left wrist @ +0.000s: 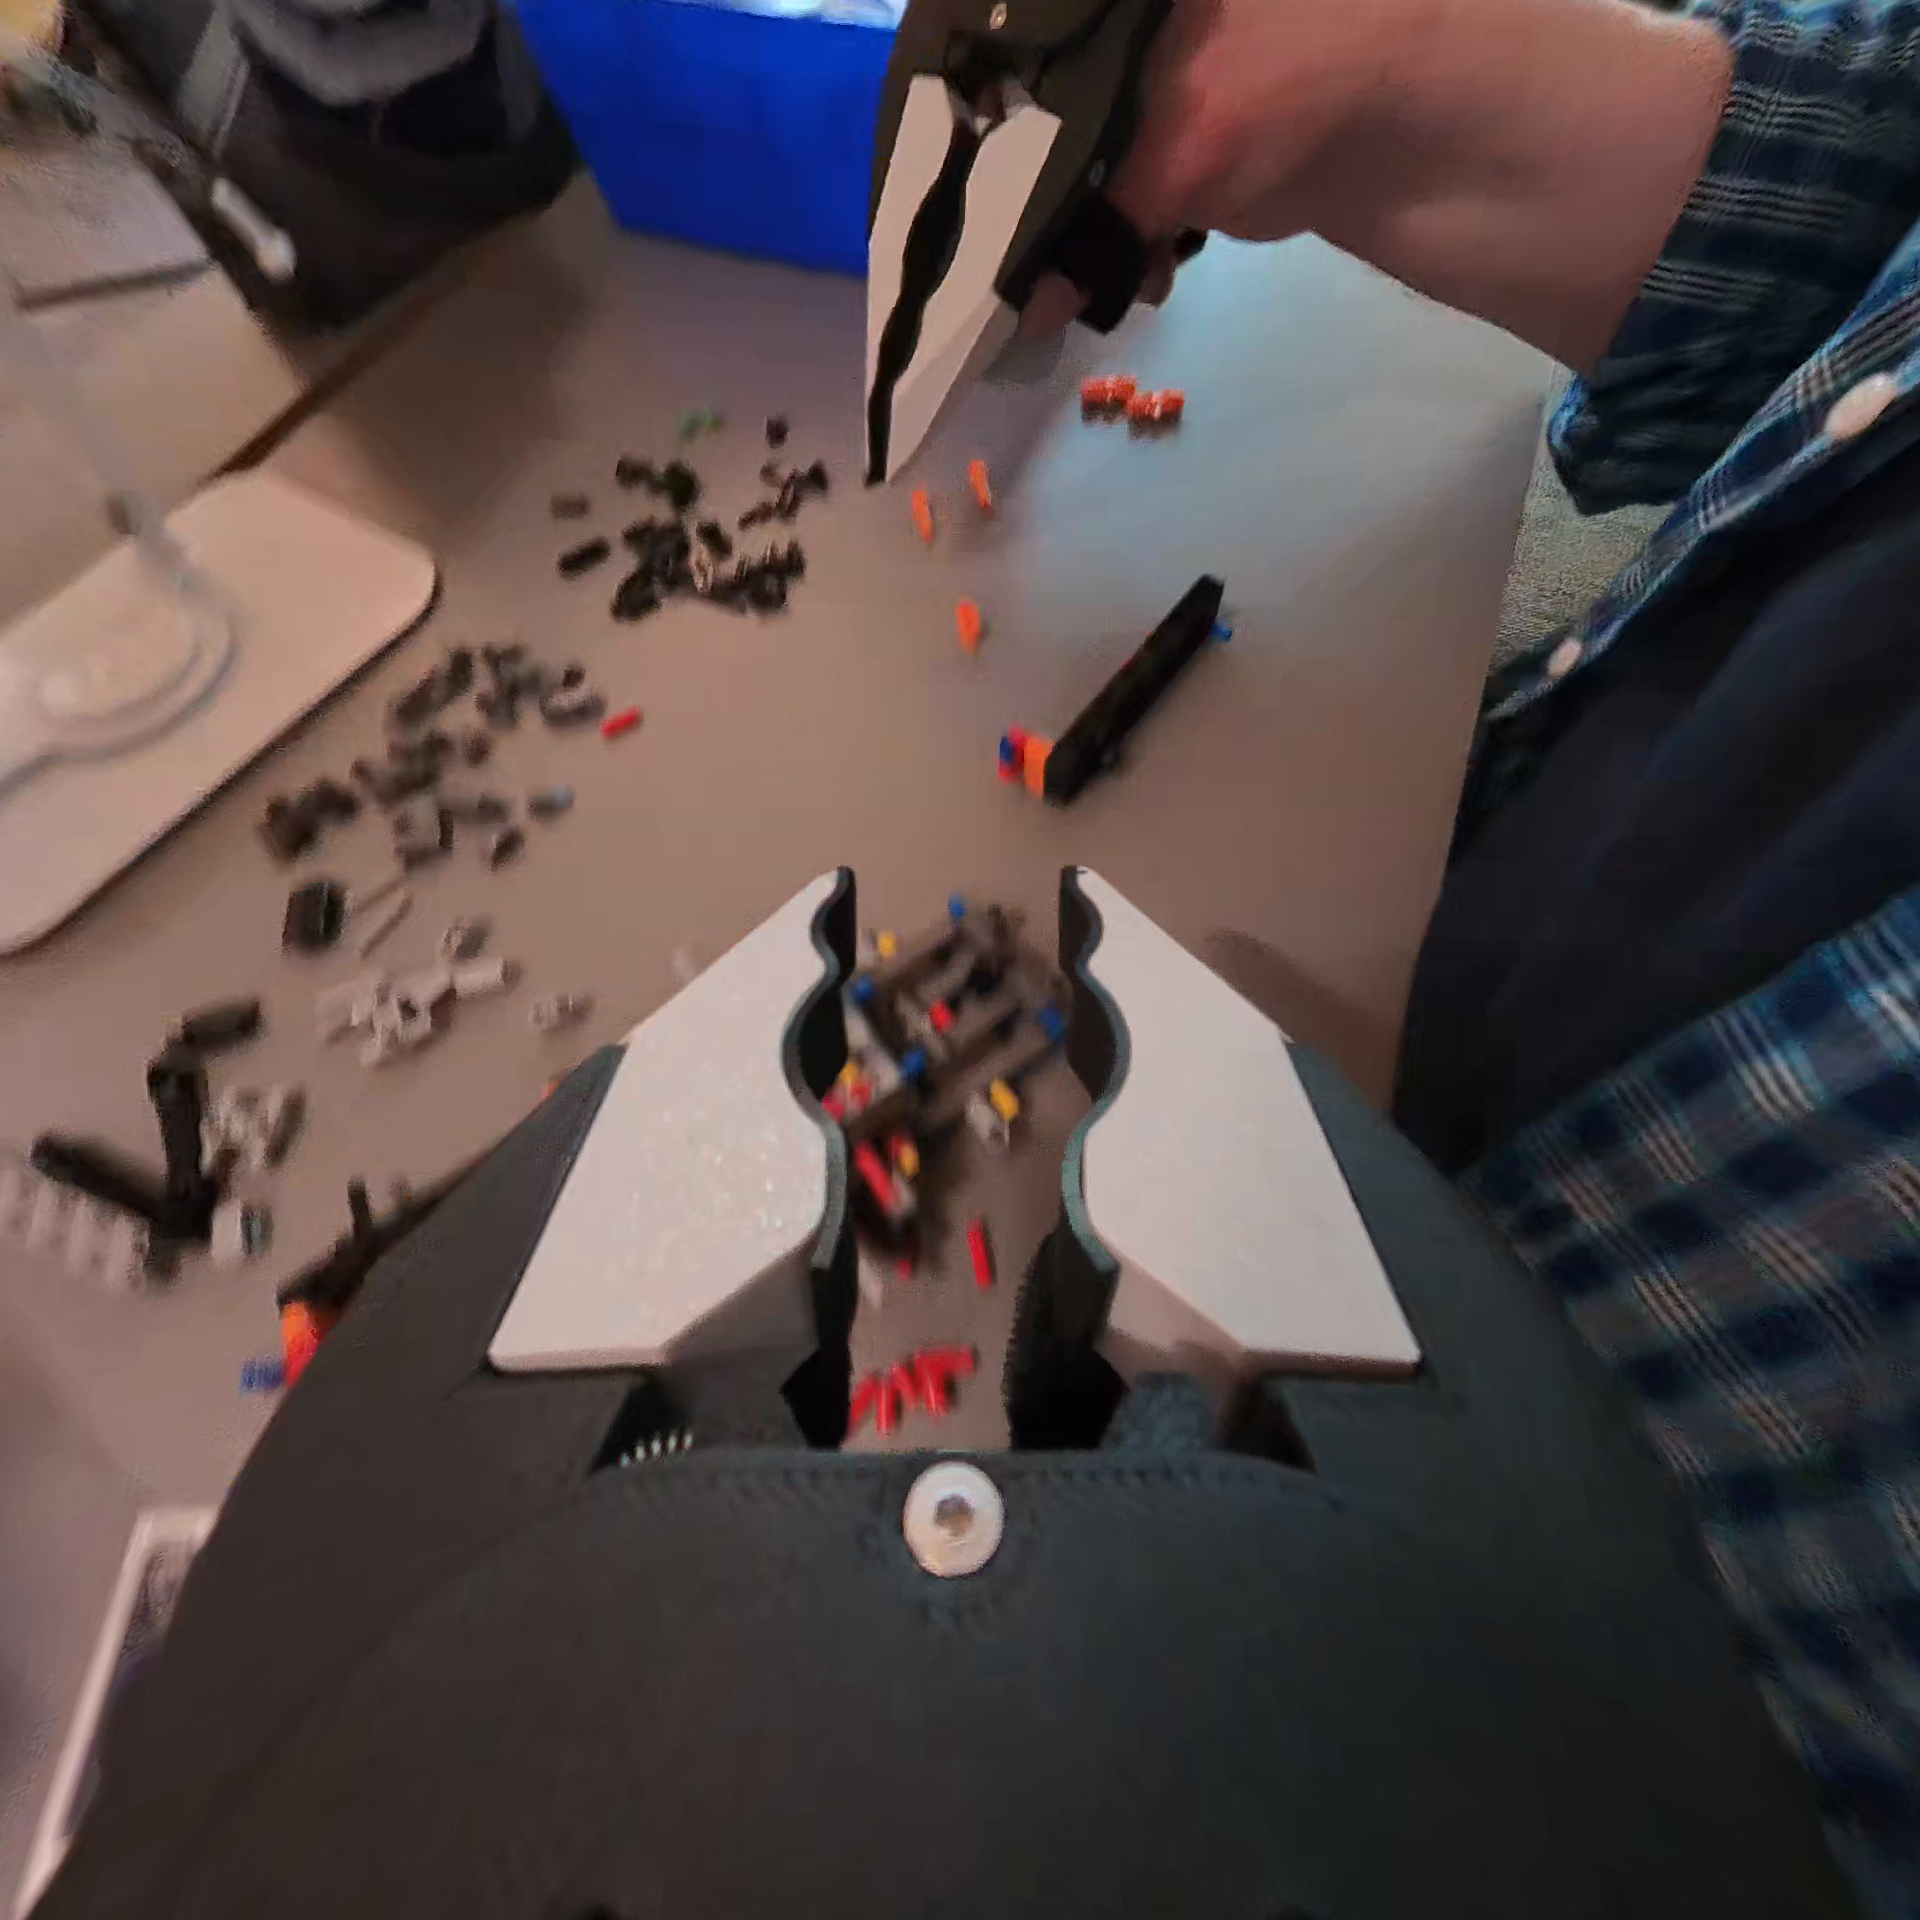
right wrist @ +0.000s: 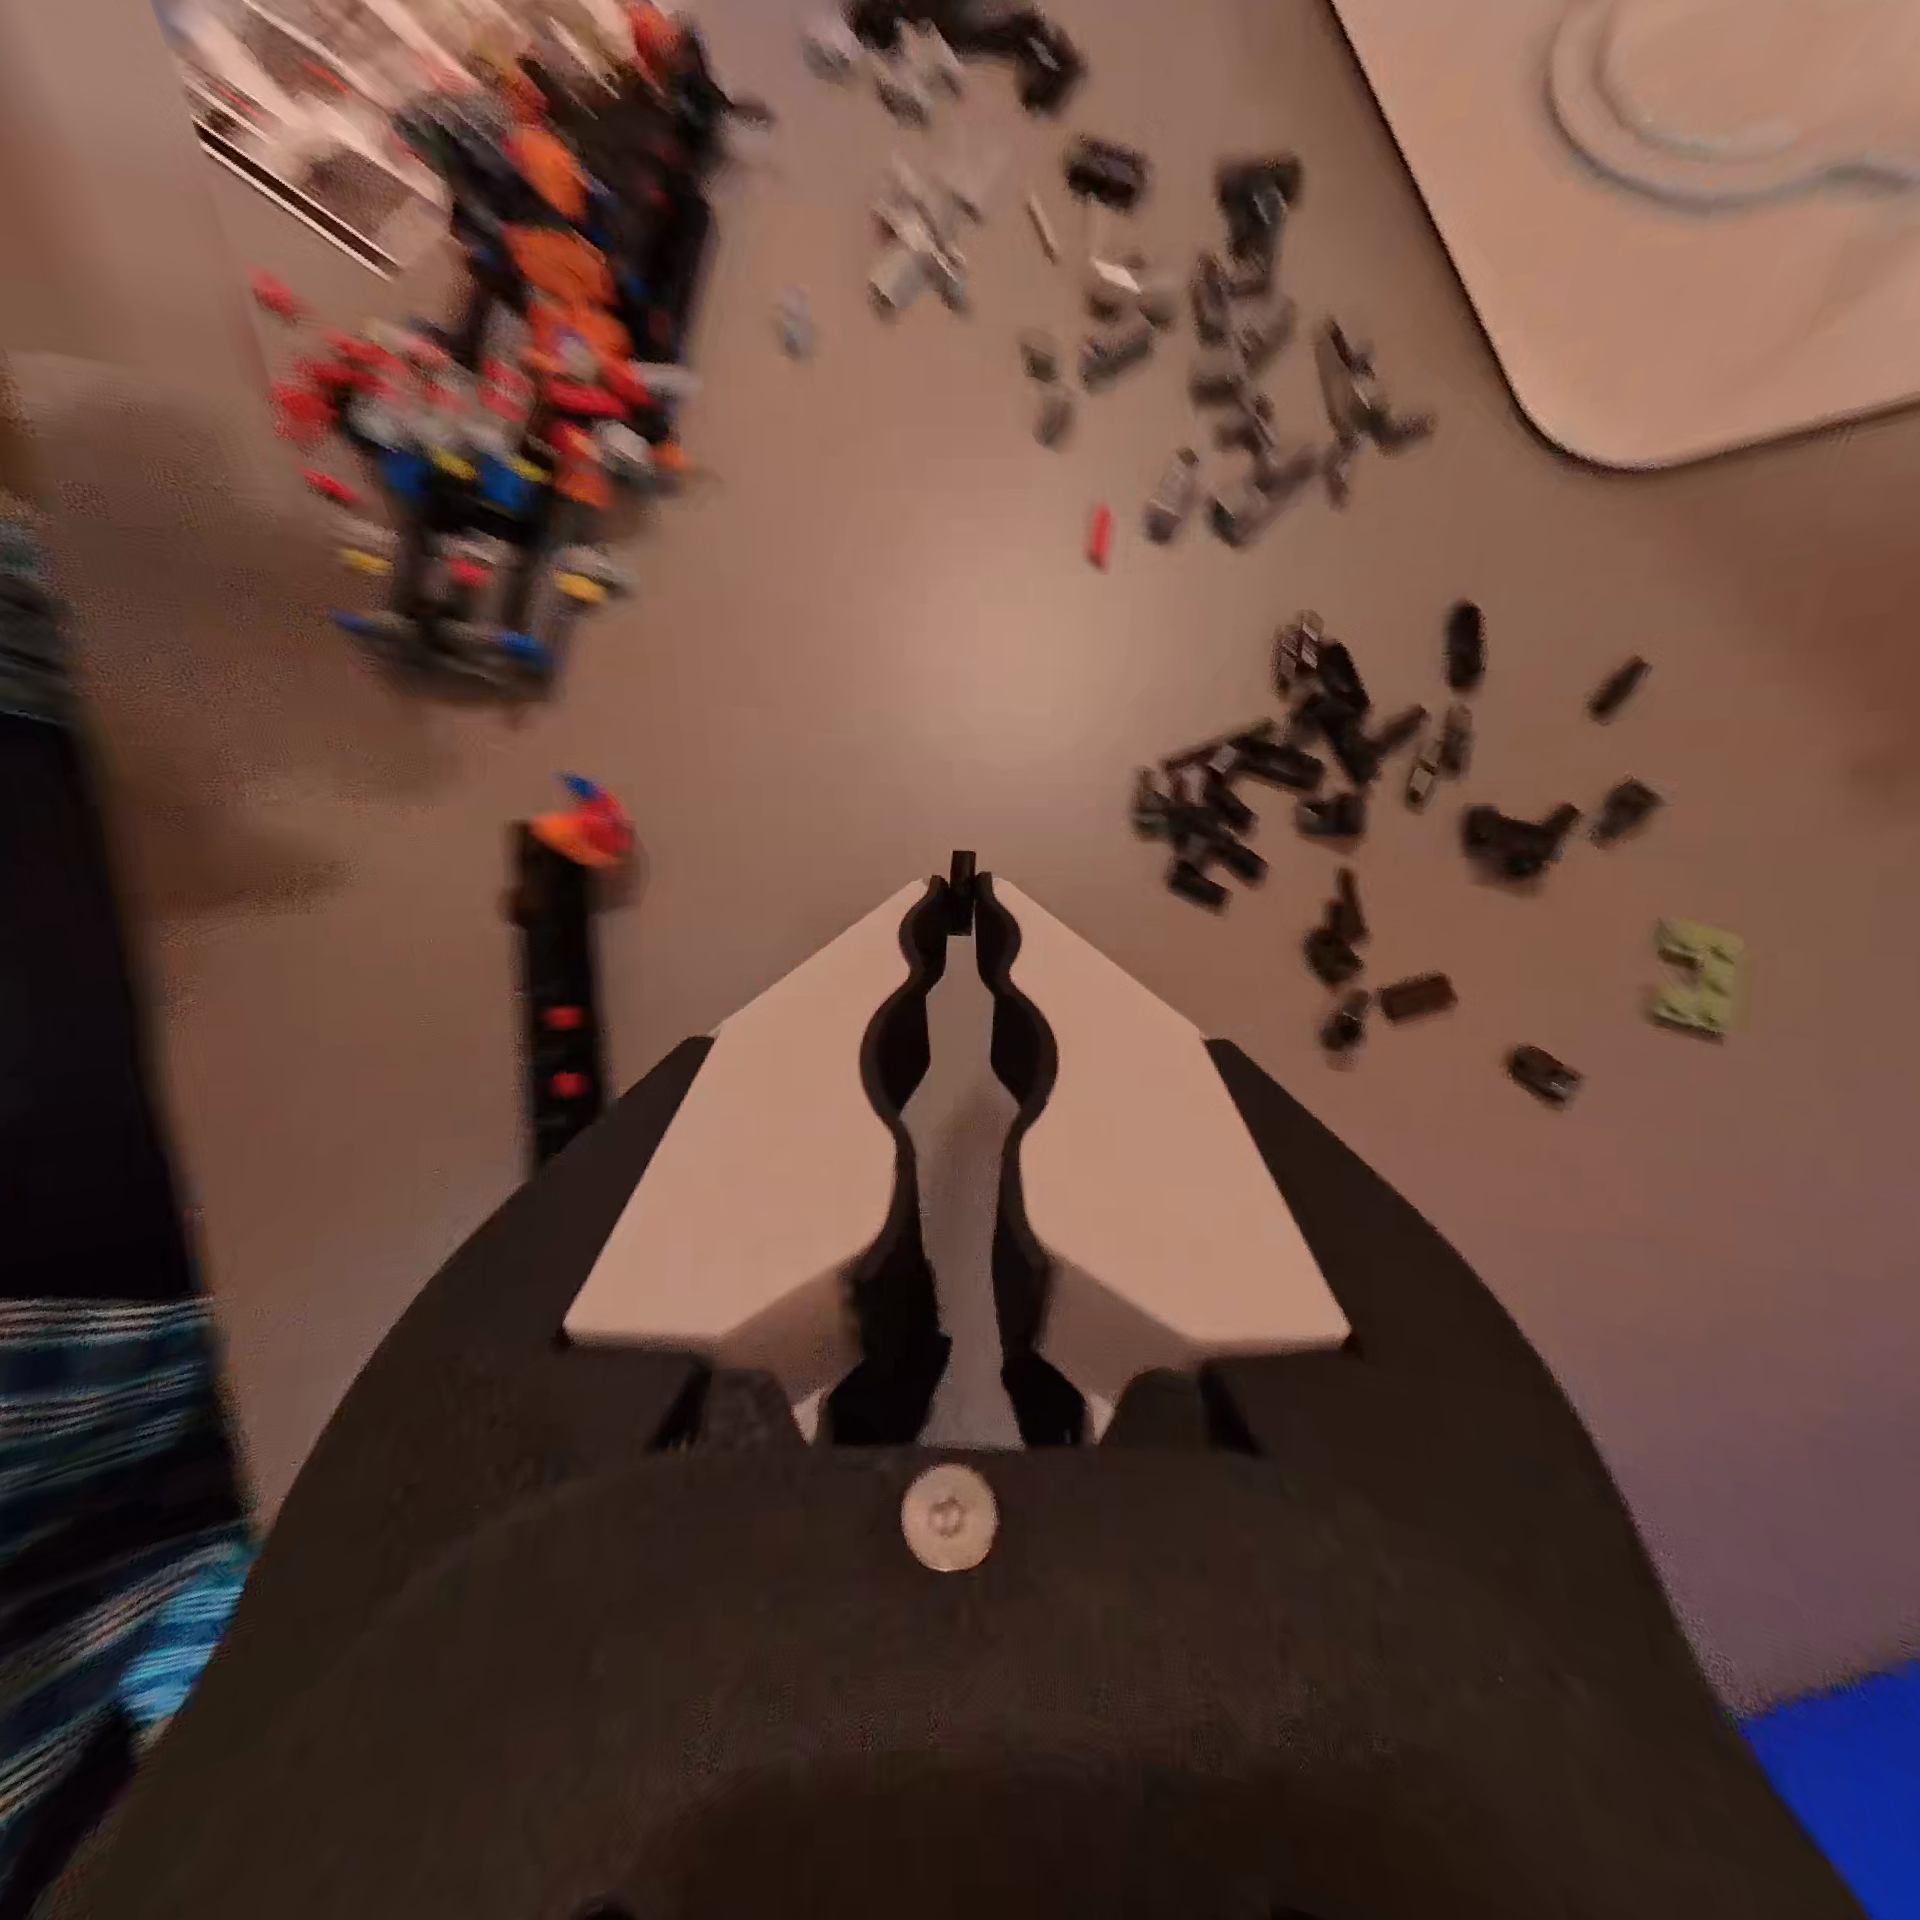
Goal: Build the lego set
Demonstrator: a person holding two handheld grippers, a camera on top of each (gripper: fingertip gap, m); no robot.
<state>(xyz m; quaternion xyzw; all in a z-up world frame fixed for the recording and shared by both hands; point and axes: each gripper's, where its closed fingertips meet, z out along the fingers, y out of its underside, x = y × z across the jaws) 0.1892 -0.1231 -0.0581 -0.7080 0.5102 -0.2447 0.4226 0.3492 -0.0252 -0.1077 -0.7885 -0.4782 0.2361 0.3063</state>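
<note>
My left gripper [left wrist: 958, 888] is open and hovers over a partly built black frame with blue, red and yellow pins [left wrist: 945, 1039], which lies on the table below the gap without touching the pads. My right gripper [right wrist: 963, 896] is shut on a small black piece [right wrist: 963, 868] that sticks out past the fingertips. It also shows in the left wrist view [left wrist: 881, 468], pointing down above the table. A long black beam with an orange and blue end [left wrist: 1132, 691] lies between them; in the right wrist view it lies to the left [right wrist: 556, 997].
Piles of black pieces [left wrist: 696, 540] [right wrist: 1299, 769] and grey pieces [left wrist: 416, 997] [right wrist: 1195, 343] lie spread out. Orange pieces [left wrist: 951, 509], red pins [left wrist: 914, 1382], a light green piece [right wrist: 1699, 977], a large orange-black model [right wrist: 520, 343], a white stand base [left wrist: 156, 665] and a blue bin [left wrist: 717, 114] are nearby. Across from one pair of fingers to the other is roughly 20 centimeters.
</note>
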